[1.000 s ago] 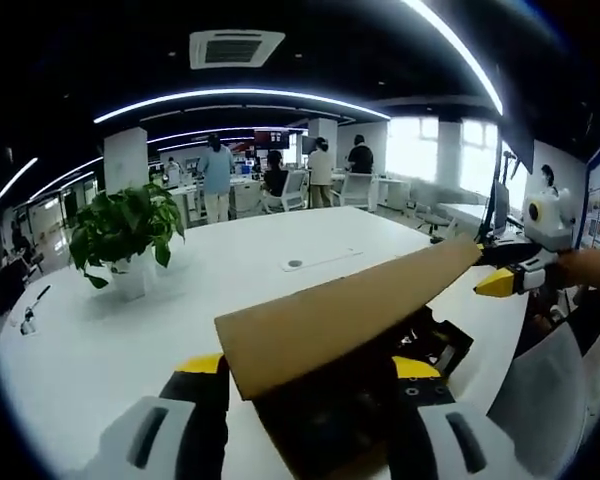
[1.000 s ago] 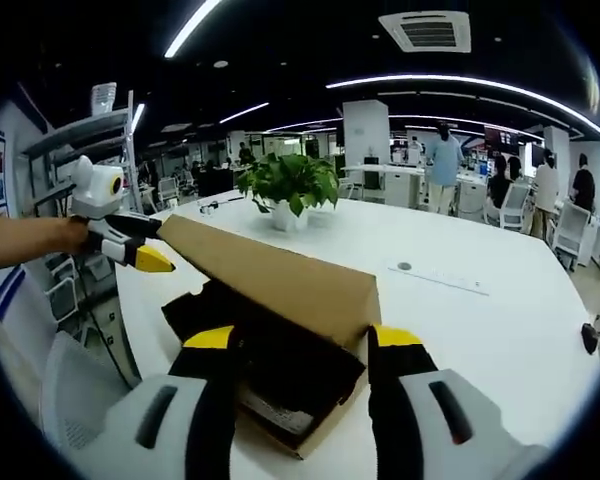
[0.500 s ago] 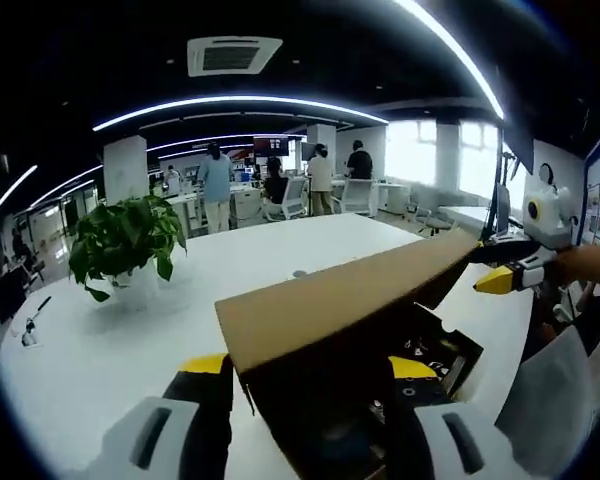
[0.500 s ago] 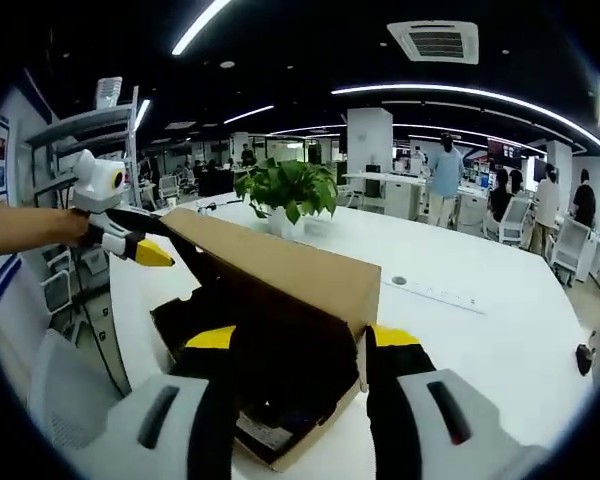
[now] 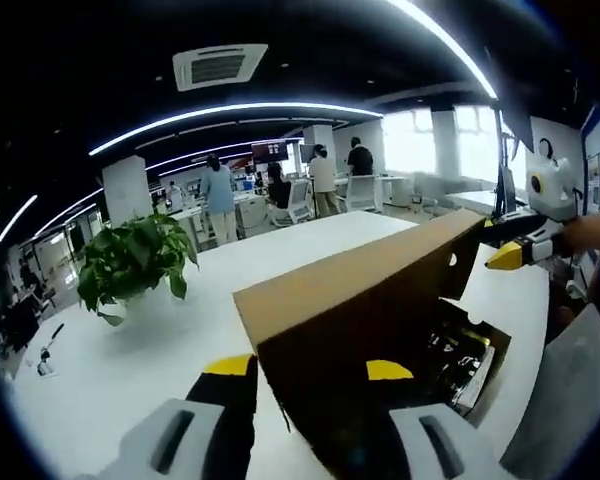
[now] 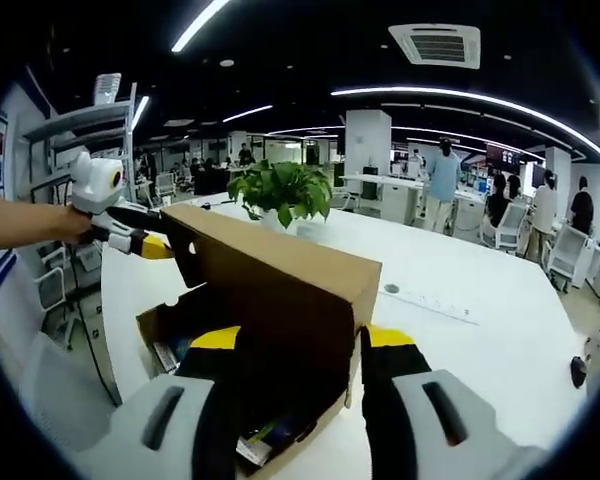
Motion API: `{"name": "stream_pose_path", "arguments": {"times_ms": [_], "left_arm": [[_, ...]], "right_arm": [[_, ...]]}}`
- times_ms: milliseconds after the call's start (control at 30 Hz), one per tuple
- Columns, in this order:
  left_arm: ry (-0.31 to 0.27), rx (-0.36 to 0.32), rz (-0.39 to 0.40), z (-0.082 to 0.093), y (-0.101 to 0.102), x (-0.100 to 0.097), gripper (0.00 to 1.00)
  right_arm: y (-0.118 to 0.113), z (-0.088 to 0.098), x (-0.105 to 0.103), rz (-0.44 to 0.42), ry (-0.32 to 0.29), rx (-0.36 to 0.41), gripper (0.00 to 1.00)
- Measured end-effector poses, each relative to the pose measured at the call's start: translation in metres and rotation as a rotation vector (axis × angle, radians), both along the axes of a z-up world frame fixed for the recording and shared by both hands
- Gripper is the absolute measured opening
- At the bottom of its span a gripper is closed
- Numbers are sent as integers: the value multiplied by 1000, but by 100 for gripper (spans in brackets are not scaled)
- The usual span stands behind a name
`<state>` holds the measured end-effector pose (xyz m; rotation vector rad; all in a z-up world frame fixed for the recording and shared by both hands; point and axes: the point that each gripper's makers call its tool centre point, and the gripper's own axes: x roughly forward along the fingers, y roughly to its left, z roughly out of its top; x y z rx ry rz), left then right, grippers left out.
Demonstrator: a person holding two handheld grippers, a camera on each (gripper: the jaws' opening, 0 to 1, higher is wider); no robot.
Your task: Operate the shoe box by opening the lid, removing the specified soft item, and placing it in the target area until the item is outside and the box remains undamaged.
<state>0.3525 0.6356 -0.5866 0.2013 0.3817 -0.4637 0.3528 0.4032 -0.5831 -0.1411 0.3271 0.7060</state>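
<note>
A brown cardboard shoe box stands on the white table with its lid (image 5: 360, 285) (image 6: 280, 265) raised on edge. My left gripper (image 5: 310, 368) is shut on one end of the lid, a jaw on each face. At the other end, my right gripper (image 6: 298, 338) holds it the same way. Each gripper also appears at the far end in the other's view: the right (image 5: 505, 255), the left (image 6: 145, 243). The open box base (image 5: 470, 350) (image 6: 160, 330) holds dark contents and some printed paper; I cannot make out a soft item.
A potted green plant (image 5: 135, 265) (image 6: 285, 190) stands on the white table (image 5: 110, 370) (image 6: 500, 340) beyond the box. A thin white strip (image 6: 430, 300) lies to its right. A hand (image 6: 20, 225) holds the left gripper. People stand at desks far behind.
The lid has swung up from a low slant to nearly on edge, both grippers rising with it. More of the box's inside shows now.
</note>
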Motion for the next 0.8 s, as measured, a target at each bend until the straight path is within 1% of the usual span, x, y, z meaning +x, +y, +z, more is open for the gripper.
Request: {"name": "stream_pose_path", "arguments": {"times_ms": [133,333,467,667,733,800], "left_arm": [[-12,1,14,0,5,7,31],[-14,-5,41,0,10,17,24],[-8,11,74,2,15,24,17],[-10,-7,127,2,23,32,5],[-4,-34,139,3,24,35,5],[-5,-31,138,3,24,36,5]], "right_arm": [[0,1,4,-7,-6,-6,41],[-1,2,12,-17,-9,-18,39],[-2,2,15,-22,-13,-24,37],[-4,1,24,-25,-32,-40,34],[-4,1,26,-26,-48,-58,34],[-4,0,28,-30,-58,-67,33]]}}
